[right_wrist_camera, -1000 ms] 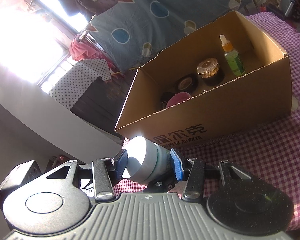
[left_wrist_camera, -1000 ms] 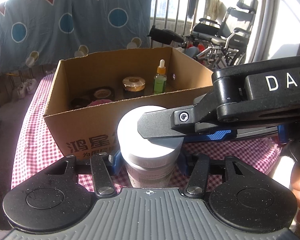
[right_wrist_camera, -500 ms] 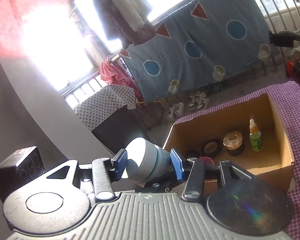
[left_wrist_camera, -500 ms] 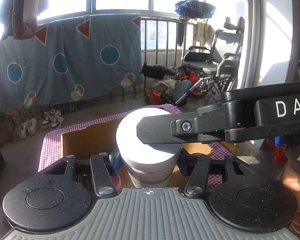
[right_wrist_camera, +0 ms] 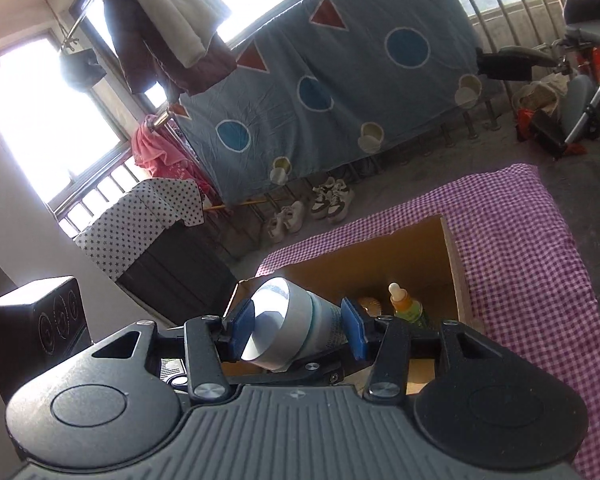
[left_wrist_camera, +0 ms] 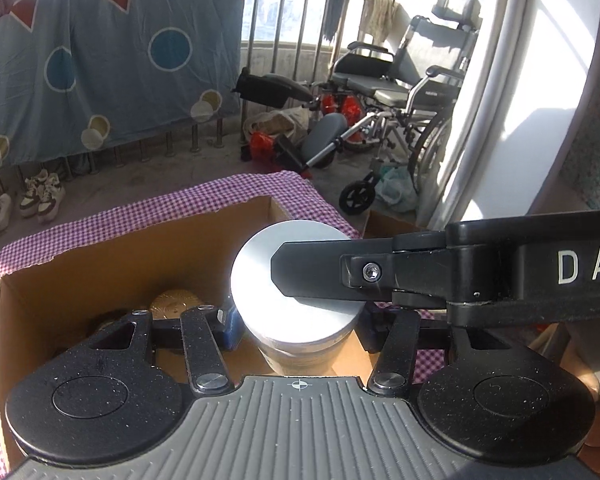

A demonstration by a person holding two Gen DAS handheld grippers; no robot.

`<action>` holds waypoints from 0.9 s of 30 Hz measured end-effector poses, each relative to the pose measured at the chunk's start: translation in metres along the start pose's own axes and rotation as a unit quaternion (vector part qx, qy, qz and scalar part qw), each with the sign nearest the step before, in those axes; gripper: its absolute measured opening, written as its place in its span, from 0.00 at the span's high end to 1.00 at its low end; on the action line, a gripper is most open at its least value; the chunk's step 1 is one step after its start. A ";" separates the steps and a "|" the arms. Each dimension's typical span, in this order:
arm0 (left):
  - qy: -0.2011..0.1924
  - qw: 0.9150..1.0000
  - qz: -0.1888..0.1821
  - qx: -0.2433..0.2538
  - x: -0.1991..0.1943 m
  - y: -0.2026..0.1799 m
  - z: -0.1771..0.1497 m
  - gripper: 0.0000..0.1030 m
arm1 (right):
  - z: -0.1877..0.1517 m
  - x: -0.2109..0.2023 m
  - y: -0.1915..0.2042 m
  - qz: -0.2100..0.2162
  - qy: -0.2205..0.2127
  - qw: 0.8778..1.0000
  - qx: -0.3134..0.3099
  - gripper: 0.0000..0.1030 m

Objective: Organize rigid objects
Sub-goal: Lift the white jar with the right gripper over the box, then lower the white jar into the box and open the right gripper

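A white-lidded jar [left_wrist_camera: 252,280] hangs over the open cardboard box [left_wrist_camera: 100,264]. My left gripper [left_wrist_camera: 298,326] is shut on the jar's sides with its blue pads. One black finger [left_wrist_camera: 340,272] of my right gripper lies across the lid. In the right wrist view the same jar [right_wrist_camera: 312,324] sits sideways between the blue pads of my right gripper [right_wrist_camera: 298,330], which is shut on it end to end. Below in the box [right_wrist_camera: 380,256] stand a green dropper bottle [right_wrist_camera: 406,306] and a gold-lidded jar [left_wrist_camera: 172,300]. The jar's bottom is hidden.
The box rests on a table with a purple checked cloth [right_wrist_camera: 520,240]. Past the table lie shoes [right_wrist_camera: 332,200], a hanging blue sheet [right_wrist_camera: 340,80] and a wheelchair [left_wrist_camera: 400,92]. A black speaker [right_wrist_camera: 32,320] stands at the left. A hand [left_wrist_camera: 580,384] shows at the right edge.
Both grippers rose and moved forward with the jar. The box, earlier in front of the jar, now lies under it, and the views tipped from the box front to its inside.
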State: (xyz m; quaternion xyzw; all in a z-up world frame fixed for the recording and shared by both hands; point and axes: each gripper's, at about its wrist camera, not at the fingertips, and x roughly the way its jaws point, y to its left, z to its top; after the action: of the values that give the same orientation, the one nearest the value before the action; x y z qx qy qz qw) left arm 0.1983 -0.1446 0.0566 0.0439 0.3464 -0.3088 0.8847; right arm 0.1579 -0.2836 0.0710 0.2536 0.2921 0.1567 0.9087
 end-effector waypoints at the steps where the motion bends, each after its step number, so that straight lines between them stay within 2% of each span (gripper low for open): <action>1: 0.007 1.000 -0.001 -0.002 0.006 0.000 -0.001 0.49 | -0.001 0.006 -0.008 -0.002 0.005 1.000 0.005 0.50; 10: 0.071 0.997 0.001 -0.016 0.046 0.005 -0.009 0.49 | -0.008 0.039 -0.055 -0.014 0.043 0.998 0.033 0.50; 16: 0.080 0.997 0.024 0.002 0.055 0.001 -0.010 0.49 | -0.007 0.045 -0.066 -0.024 0.046 0.998 0.031 0.48; 23: 0.094 0.994 0.048 0.012 0.070 -0.001 -0.010 0.49 | -0.006 0.043 -0.071 -0.014 0.040 0.998 0.035 0.47; 27: 0.094 0.995 0.034 -0.003 0.070 0.002 -0.008 0.48 | -0.008 0.038 -0.069 -0.013 0.035 0.999 0.036 0.45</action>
State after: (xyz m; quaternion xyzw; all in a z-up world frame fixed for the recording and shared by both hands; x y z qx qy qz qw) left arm 0.2346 -0.1770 0.0053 0.0817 0.4270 -0.2715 0.8587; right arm 0.1923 -0.3212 0.0103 0.2764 0.3320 0.1431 0.8905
